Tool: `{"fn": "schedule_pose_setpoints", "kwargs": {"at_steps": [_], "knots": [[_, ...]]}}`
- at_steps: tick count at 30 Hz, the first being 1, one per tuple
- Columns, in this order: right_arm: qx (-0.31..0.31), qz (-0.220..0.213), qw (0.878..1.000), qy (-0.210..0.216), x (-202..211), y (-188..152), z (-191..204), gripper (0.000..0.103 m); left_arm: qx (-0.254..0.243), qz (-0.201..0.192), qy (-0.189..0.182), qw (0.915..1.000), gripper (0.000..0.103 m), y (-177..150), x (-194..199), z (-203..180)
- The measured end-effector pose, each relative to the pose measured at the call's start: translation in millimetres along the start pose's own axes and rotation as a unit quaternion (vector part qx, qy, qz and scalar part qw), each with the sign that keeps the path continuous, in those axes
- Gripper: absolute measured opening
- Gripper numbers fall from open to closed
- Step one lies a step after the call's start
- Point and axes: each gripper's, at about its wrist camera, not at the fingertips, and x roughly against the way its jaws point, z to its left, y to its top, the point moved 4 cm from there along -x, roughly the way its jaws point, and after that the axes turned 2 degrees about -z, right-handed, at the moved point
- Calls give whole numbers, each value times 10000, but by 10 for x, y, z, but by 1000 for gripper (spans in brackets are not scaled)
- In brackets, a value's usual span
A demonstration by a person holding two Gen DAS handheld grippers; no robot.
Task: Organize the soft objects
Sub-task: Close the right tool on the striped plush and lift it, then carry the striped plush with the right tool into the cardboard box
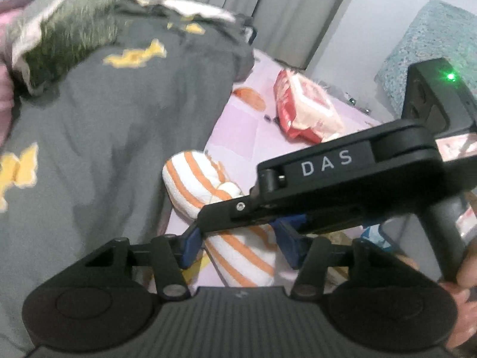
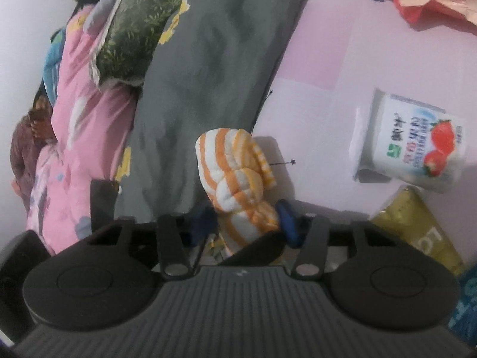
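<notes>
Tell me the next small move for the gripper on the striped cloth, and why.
Probably close the right gripper fully, then lift a little. Its blue pads flank the near end of the rolled orange-and-white striped cloth, which lies on the pink sheet beside the grey quilt. The left gripper straddles the same cloth, so lift together.

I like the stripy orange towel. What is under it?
Under the striped towel lies the pink bed sheet; the grey blanket sits beside it. The right gripper covers its near end, so that part is hidden.

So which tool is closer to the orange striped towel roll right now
Right. The right tool has its pads against the orange striped towel roll; the left tool straddles it, apparently without touching.
</notes>
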Motion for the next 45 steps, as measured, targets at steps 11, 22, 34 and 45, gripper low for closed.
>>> {"fn": "schedule_pose_setpoints", "kwargs": {"at_steps": [11, 22, 34, 45], "knots": [[241, -1013, 9919, 726, 1108, -297, 353, 38, -942, -911, -472, 9903, 60, 181, 899, -804], [-353, -2219, 9714, 774, 2820, -1360, -500, 38, -2285, -442, -1895, 9539, 62, -340, 1055, -2480], [-1347, -2467, 9597, -13, 3666, -2432, -1787, 38, -3066, 369, -2454, 9189, 61, -1028, 766, -3463], [-1222, -1060, 9856, -500, 3032, -2509, -2259, 44, -2804, 210, -1788, 9428, 62, -855, 778, -3001]]}}
